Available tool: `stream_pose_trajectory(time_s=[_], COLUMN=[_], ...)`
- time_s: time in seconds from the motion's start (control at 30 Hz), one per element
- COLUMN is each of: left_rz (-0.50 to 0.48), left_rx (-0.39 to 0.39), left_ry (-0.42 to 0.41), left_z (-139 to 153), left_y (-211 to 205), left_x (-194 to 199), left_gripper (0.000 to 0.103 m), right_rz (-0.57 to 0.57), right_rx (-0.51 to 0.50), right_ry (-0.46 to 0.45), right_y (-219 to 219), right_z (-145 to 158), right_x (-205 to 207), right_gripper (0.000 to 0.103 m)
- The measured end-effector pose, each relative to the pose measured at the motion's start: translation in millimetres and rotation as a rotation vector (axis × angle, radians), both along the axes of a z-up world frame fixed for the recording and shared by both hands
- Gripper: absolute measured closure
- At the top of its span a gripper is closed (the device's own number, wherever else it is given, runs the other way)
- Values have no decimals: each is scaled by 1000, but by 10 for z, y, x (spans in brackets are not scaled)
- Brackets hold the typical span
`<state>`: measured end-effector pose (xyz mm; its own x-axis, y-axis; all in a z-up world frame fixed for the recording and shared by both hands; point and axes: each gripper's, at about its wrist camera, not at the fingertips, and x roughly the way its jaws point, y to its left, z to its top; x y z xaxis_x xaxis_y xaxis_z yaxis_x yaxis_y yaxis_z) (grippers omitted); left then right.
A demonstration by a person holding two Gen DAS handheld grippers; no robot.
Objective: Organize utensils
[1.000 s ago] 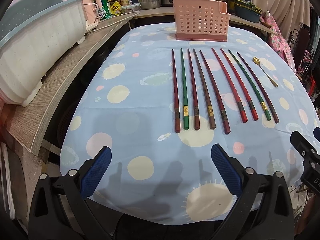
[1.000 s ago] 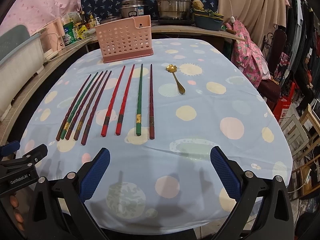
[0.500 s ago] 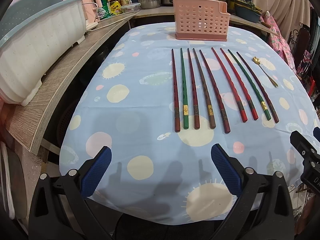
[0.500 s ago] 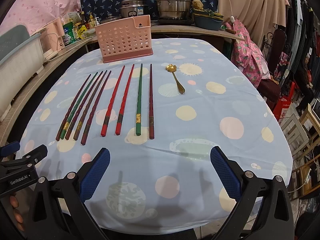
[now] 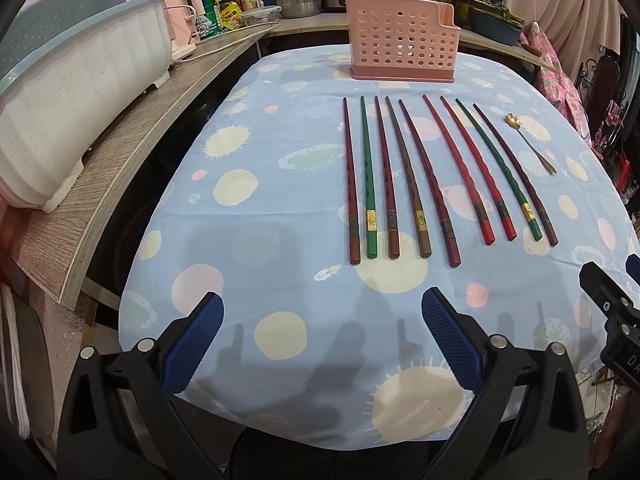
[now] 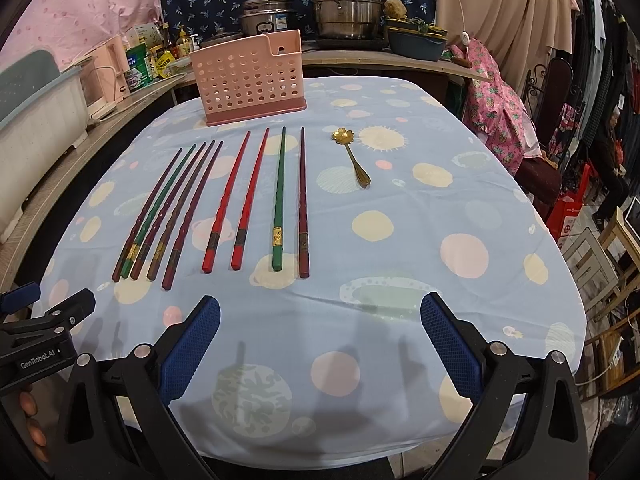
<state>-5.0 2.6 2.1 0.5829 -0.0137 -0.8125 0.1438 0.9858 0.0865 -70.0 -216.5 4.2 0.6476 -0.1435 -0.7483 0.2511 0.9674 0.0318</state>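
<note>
Blue textured pads line both tools; the left gripper point(image 5: 320, 330) has its jaws spread wide with nothing between them, hovering over the near edge of the tablecloth point(image 5: 280, 240); the right gripper point(image 6: 320, 330) is likewise spread and empty, over the same near edge, and its black body shows at the right border of the left wrist view, just as the left tool's body, with fingertips of the person's hand beneath it, shows at the left border of the right wrist view. Beyond the jaws lies the pale blue cloth with round spots. Taking the pink perforated basket point(image 5: 402, 50) as landmark: it stands upright at the far end of the table; nine chopsticks lie flat on the cloth on its near side, roughly parallel, tips toward the basket and thick ends toward the grippers; a group of five point(image 5: 390, 180) lies close together to the left, holding one green chopstick point(image 5: 368, 178) among dark red and brown ones; two bright red chopsticks point(image 5: 468, 172) lie to their right; a second green chopstick point(image 6: 279, 200) and a dark red chopstick point(image 6: 303, 204) lie right of those; a small gold spoon point(image 6: 352, 158) lies furthest right, bowl toward the basket, apart from every chopstick. Behind the basket, metal pots point(image 6: 346, 4) sit on a counter; left of it stands a white tub point(image 5: 76, 92) on a wooden shelf.
</note>
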Motion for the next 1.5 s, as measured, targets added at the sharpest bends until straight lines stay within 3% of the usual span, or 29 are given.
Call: stream_pose_trajectory(time_s=[0.4,0.67,1.5], left_rz=[15,44,47], left_rx=[-7,-36,-25], left_ry=[7,10,67], left_z=[-16,-26,-319], left_y=[46,168,141], left_x=[48,286,701], left_gripper=[9,9,26], right_rz=[-3,-9,-12], right_rx=[5,5,9], right_ry=[1,-1,29], right_y=[-23,-72,-141], right_z=[-14,-24,-122], right_x=[10,64,344], right_gripper=[7,7,7])
